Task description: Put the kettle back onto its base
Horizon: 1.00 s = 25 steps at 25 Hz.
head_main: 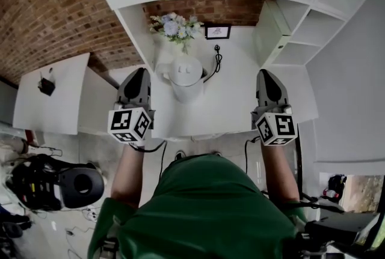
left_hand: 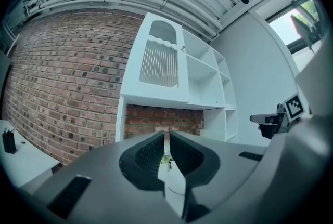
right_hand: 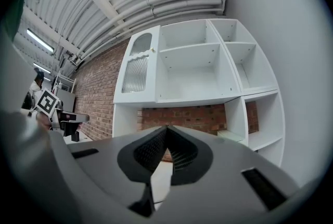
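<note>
A white kettle (head_main: 186,78) stands upright on the white counter (head_main: 228,113), in the niche below the cabinet. A black cord (head_main: 216,61) runs from its right side up the back wall. I cannot make out its base. My left gripper (head_main: 141,73) hovers over the counter's front, left of the kettle and apart from it, with its jaws shut and empty (left_hand: 166,135). My right gripper (head_main: 265,74) is well to the kettle's right, also shut on nothing (right_hand: 166,129). Both point level toward the back wall.
A flower bouquet (head_main: 175,26) and a small picture frame (head_main: 217,31) stand behind the kettle. White open shelves (right_hand: 218,67) rise at the right, a ribbed cabinet door (left_hand: 161,64) above. A side table (head_main: 51,101) with a small black object (head_main: 46,85) is at the left.
</note>
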Each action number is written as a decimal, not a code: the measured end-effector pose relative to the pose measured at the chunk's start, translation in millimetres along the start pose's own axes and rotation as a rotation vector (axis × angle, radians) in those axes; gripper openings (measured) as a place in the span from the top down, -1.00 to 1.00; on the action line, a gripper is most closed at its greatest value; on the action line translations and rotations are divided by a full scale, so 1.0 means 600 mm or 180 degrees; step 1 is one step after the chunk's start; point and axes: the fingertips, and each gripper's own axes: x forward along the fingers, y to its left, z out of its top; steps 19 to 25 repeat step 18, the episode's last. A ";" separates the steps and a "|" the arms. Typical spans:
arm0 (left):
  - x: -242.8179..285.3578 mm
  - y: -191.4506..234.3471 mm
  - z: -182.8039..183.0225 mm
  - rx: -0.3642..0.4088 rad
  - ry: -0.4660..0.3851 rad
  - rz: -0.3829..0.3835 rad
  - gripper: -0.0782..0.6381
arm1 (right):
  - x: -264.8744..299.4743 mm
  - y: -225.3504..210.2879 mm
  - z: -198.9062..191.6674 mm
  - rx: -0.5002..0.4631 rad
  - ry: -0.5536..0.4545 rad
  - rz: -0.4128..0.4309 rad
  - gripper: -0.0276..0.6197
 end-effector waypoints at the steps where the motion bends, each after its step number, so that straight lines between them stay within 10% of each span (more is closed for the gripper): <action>1: 0.000 -0.003 -0.003 0.0000 0.0016 0.0009 0.66 | 0.001 -0.002 -0.002 0.0003 0.0007 0.0013 0.85; 25: 0.034 -0.025 -0.064 -0.0063 0.0184 0.0189 0.66 | 0.020 -0.072 -0.041 0.0037 0.0139 0.0096 0.85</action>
